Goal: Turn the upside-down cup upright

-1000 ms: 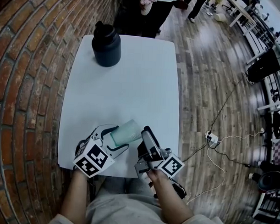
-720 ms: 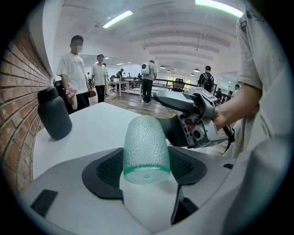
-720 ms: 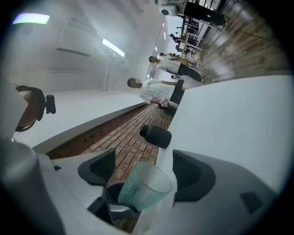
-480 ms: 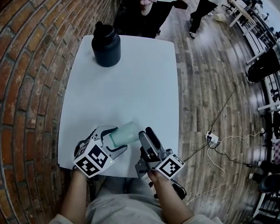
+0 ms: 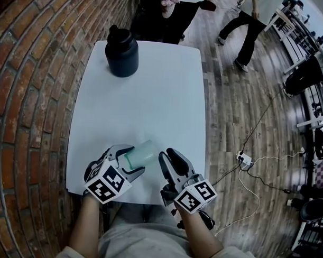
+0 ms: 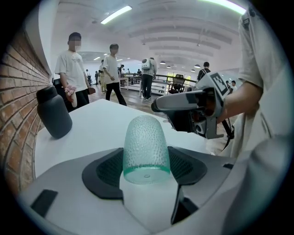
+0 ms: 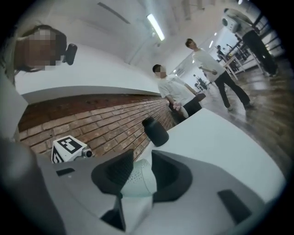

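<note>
My left gripper (image 5: 129,160) is shut on a pale green dimpled cup (image 5: 142,153) and holds it tilted just above the white table's (image 5: 152,88) near edge. In the left gripper view the cup (image 6: 146,147) sits between the pads with its rounded end pointing away. My right gripper (image 5: 168,155) is close beside that far end and points across at it. Its jaws are closing. In the right gripper view the cup's end (image 7: 138,179) shows in the gap between the pads (image 7: 120,170). I cannot tell whether they touch it.
A dark bottle (image 5: 122,53) stands at the table's far left corner. A brick wall (image 5: 30,95) runs along the left side. On the wooden floor to the right lies a power strip (image 5: 244,158) with cables. People (image 5: 247,28) walk beyond the table.
My right gripper has rolled so its marker cube faces up more, and its jaws have narrowed beside the cup. The left gripper has kept still with the cup. A person has walked in at the top right.
</note>
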